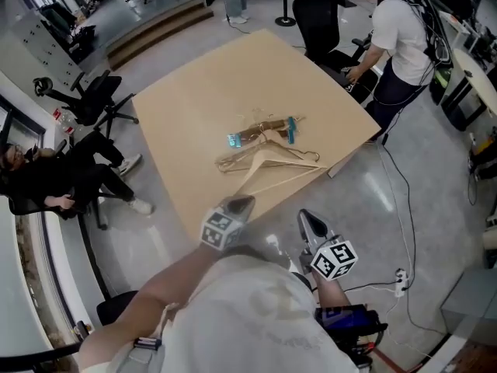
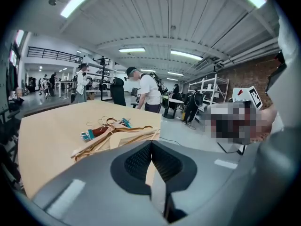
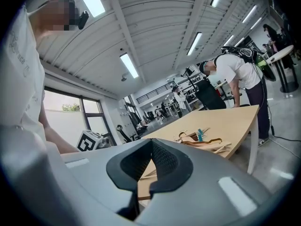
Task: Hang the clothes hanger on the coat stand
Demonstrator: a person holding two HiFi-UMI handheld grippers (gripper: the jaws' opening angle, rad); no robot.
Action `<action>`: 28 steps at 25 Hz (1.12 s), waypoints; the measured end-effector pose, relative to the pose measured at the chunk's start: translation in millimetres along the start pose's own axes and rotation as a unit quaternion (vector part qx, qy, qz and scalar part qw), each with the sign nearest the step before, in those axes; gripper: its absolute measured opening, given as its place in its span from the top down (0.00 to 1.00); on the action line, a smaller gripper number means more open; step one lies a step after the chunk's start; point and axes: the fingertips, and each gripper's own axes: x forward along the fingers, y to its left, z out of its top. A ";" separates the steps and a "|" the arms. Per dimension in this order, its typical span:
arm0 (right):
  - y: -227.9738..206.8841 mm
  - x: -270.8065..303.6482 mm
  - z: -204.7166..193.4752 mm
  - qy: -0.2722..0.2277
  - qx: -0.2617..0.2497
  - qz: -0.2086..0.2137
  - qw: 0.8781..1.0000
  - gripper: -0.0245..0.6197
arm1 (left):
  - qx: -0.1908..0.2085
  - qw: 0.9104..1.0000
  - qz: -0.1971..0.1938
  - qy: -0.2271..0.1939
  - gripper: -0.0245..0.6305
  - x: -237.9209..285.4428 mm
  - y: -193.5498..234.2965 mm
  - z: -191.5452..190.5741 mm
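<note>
Wearer's pale shirt [image 1: 256,309] fills bottom centre of head view, w/ a bare forearm [image 1: 167,290] running up from lower left to the L tongs [image 1: 238,203]. L tongs are closed, nothing btw the jaws, tip at the near tabletop [image 1: 186,107] edge. R tongs [image 1: 309,222] sit lower centre-right, likewise closed & empty, over the grey floor [image 1: 365,208] just off that edge.

The clothes hangers [image 1: 268,152] lie in a loose heap mid-frame on the tabletop, apart from both tongs. They're pale wooden ones overlapping, plus a darker one at the far side w/ teal clips [image 1: 292,129]. Both gripper views show the heap ahead, beyond the shut jaws.

Upper right: person in white top [image 1: 404,37] bent over beside a black chair [image 1: 318,18]. Left edge: seated person in black [image 1: 54,181].
</note>
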 end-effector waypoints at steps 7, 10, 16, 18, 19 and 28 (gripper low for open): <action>-8.8 17.1 -0.2 0.008 0.001 -0.028 1.000 0.94 | -0.009 0.995 0.055 0.088 0.95 32.5 61.7 -37.7; -15.4 18.2 2.0 0.011 0.000 -0.052 0.999 0.94 | -0.051 0.992 0.034 0.111 0.89 54.2 78.3 -52.6; -27.2 9.8 4.8 0.012 0.007 -0.105 0.994 0.94 | -0.034 0.986 0.036 0.160 0.77 91.6 107.1 -72.1; -30.2 3.5 1.6 0.014 0.011 -0.123 0.992 0.94 | -0.017 0.982 0.048 0.183 0.73 102.5 116.1 -80.0; -31.5 -0.7 -0.3 0.016 0.014 -0.132 0.991 0.94 | -0.011 0.979 0.050 0.195 0.72 108.1 118.1 -85.8; -44.2 -36.0 1.8 0.005 0.024 -0.195 0.980 0.94 | 0.015 0.962 0.069 0.264 0.72 136.0 125.2 -111.7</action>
